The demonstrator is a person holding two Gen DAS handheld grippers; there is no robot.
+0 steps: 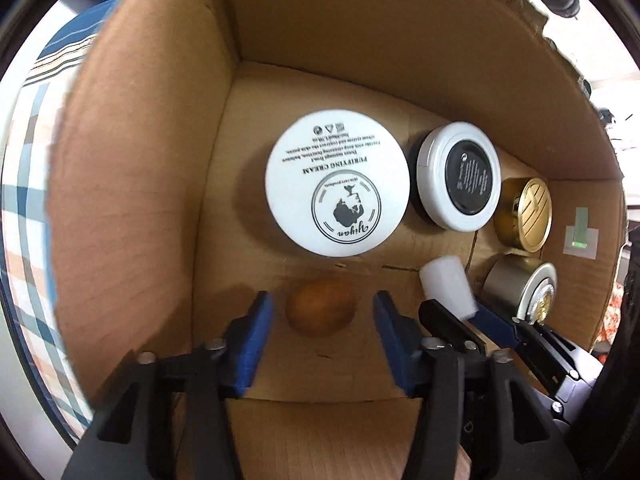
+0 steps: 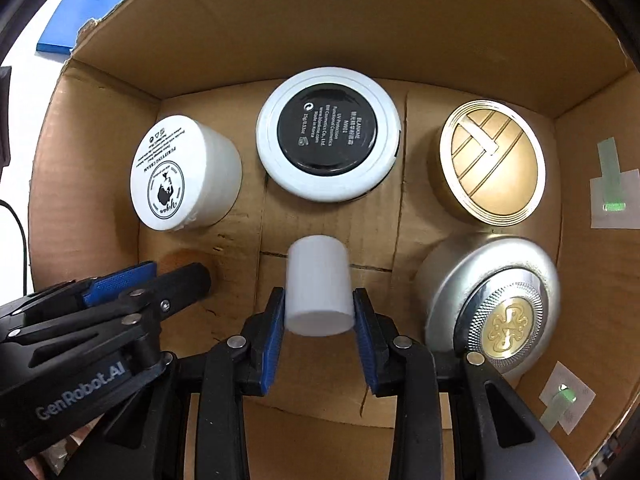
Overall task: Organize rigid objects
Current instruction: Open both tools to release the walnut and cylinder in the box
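Both inside the box (image 2: pixel 280 24): left gripper (image 1: pixel 323 314) part open around the orange ball (image 1: pixel 321 307), pads clear; right gripper (image 2: pixel 319 314) clamps the white cup (image 2: pixel 319 290).

In the box (image 2: pixel 100 128), three jars stood in a back row: the cream jar (image 2: pixel 180 176) left, the flat compact (image 2: pixel 328 136) in the middle, the ribbed tin (image 2: pixel 492 168) right. Before the tin sat the embossed tin (image 2: pixel 492 308); the small cylinder (image 2: pixel 320 292) lay before the compact, and the round ball (image 1: pixel 320 307) before the cream jar.
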